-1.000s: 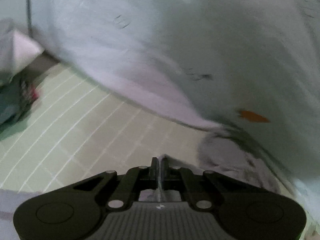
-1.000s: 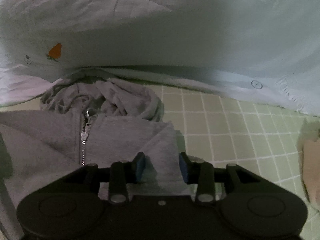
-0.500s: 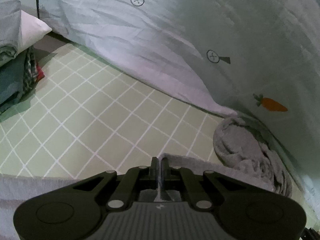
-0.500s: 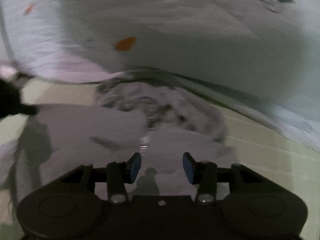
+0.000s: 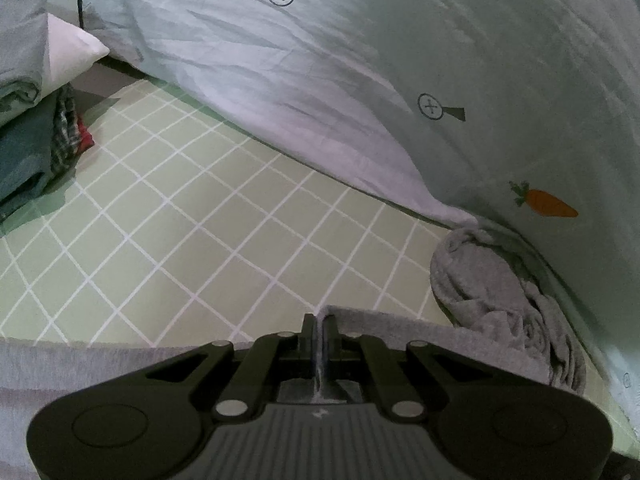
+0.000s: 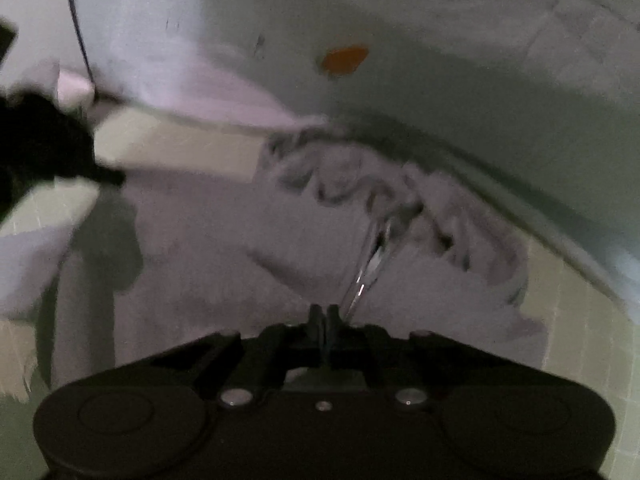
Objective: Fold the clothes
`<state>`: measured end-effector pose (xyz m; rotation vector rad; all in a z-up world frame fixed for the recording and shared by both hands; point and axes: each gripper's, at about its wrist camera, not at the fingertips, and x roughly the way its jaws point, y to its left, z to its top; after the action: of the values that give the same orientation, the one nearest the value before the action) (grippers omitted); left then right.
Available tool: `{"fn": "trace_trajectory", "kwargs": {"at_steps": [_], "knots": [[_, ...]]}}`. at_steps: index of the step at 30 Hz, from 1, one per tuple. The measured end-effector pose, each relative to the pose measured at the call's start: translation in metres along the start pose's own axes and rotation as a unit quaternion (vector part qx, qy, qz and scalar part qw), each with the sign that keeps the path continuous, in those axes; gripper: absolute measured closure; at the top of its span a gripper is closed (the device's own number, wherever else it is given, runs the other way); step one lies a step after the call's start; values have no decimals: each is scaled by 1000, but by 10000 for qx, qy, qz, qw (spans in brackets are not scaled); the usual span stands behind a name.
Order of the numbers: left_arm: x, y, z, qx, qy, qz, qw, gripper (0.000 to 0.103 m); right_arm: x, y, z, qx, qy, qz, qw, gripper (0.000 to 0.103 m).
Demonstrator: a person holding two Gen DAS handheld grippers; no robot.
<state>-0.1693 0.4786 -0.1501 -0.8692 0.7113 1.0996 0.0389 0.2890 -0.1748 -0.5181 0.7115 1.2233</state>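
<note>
The right gripper (image 6: 323, 312) has snapped its jaws together since a second ago, when they stood apart over the grey hoodie (image 6: 224, 248), and its view has swung so the zip now runs slantwise. The left gripper (image 5: 319, 326) has barely stirred and stays clamped.

In the left wrist view, the jaws are together with a thin fold of grey hoodie (image 5: 400, 324) pinched between them, right at the cloth's upper edge. The hoodie lies flat on the green checked sheet (image 5: 224, 216), spreading along the bottom of the picture to both sides of the gripper. Its hood (image 5: 500, 300) sits bunched at the right, tucked against a pale duvet (image 5: 320, 72) printed with a carrot (image 5: 546, 202). Far left, a stack of folded clothes (image 5: 28, 128) rests with a white pillow (image 5: 70, 58) corner above it.

In the right wrist view, blurred by motion, the jaws are shut and lie on the hoodie just left of the zip (image 6: 366, 268); grey cloth surrounds their tips, but whether any is caught between them cannot be told. The crumpled hood (image 6: 360, 176) lies beyond, under the duvet's (image 6: 460, 80) edge. At the left edge, the dark shape of the left gripper (image 6: 44, 148) sits on the hoodie's far side.
</note>
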Motion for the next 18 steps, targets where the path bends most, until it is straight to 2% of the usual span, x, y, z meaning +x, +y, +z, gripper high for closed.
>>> {"fn": "trace_trajectory", "kwargs": {"at_steps": [3, 5, 8, 10, 12, 14, 16, 18], "knots": [[1, 1, -2, -38, 32, -37, 10000, 99, -16, -4, 19, 7, -586, -323, 9978, 102], [2, 1, -3, -22, 39, -9, 10000, 99, -24, -4, 27, -14, -892, -333, 9955, 102], [4, 2, -4, -24, 44, 25, 10000, 99, -17, -4, 23, -15, -724, -396, 9966, 102], [3, 2, -5, -7, 32, 69, 10000, 99, -13, -10, 15, 210, -514, -646, 9964, 101], [3, 4, -5, -2, 39, 76, 10000, 99, -10, -19, 9, 524, -328, -853, 9944, 94], [5, 8, -5, -99, 84, 31, 9999, 99, -14, -35, 2, 990, -283, -967, 9900, 77], [5, 8, -6, -92, 93, 30, 9999, 99, -17, -50, -6, 1413, -221, -1074, 9839, 74], [6, 8, -6, -66, 95, 37, 9999, 99, -20, -63, -12, 1714, -128, -1263, 9770, 66]]}}
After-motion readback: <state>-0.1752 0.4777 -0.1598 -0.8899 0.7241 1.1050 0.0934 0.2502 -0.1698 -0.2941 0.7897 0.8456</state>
